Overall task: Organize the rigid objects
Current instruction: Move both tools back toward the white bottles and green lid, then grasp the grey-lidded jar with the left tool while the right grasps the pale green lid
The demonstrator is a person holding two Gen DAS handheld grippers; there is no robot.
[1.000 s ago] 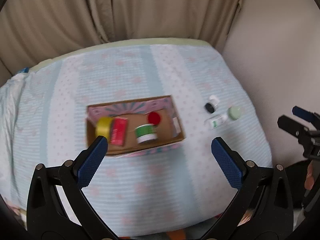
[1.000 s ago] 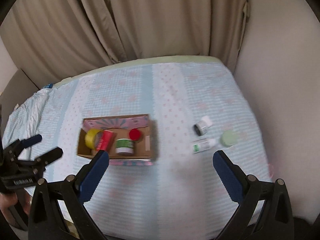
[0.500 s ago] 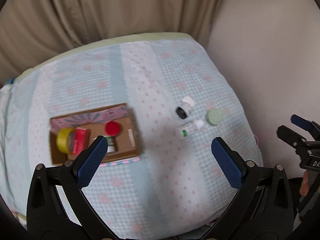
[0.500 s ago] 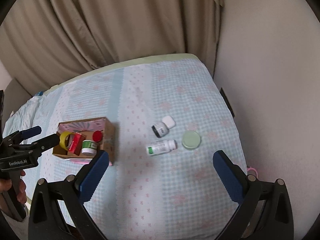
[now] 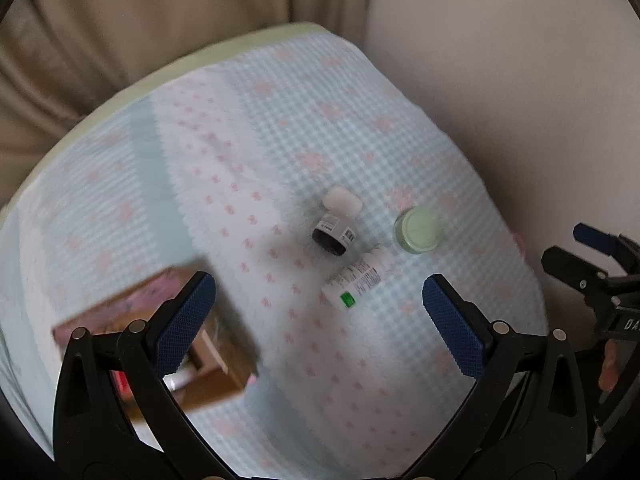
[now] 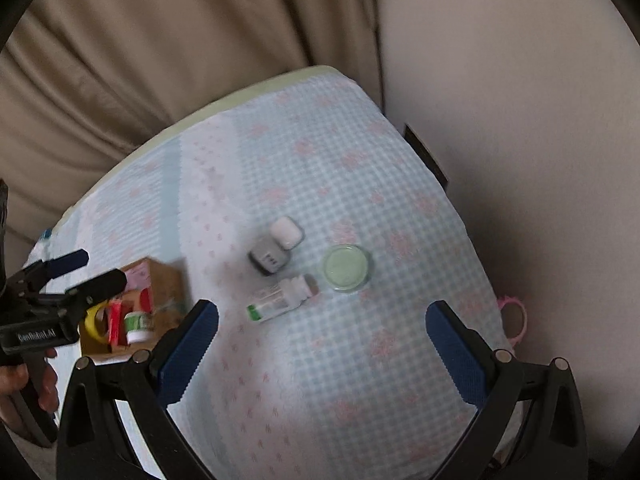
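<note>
A white bottle with a green label (image 5: 357, 282) (image 6: 280, 298) lies on its side on the checked cloth. Just beyond it lie a dark jar with a white lid (image 5: 335, 227) (image 6: 275, 253) and a pale green round tin (image 5: 418, 229) (image 6: 345, 267). A cardboard box (image 5: 208, 344) (image 6: 160, 280) at the left holds a yellow tape roll (image 6: 95, 319), a red packet (image 6: 116, 320) and a green-labelled jar (image 6: 138, 325). My left gripper (image 5: 316, 316) is open and empty above the cloth, between box and bottles. My right gripper (image 6: 320, 336) is open and empty, hovering in front of the bottles.
Beige curtains (image 6: 160, 60) hang behind the bed and a plain wall (image 6: 520, 80) stands at the right. The cloth's right edge (image 6: 476, 248) drops off near the wall. A pink ring-shaped item (image 6: 514, 318) lies past that edge.
Both grippers have swung right and moved closer. The box has shifted to the left edge of each view and the three loose items now sit near the centre. Both stay open.
</note>
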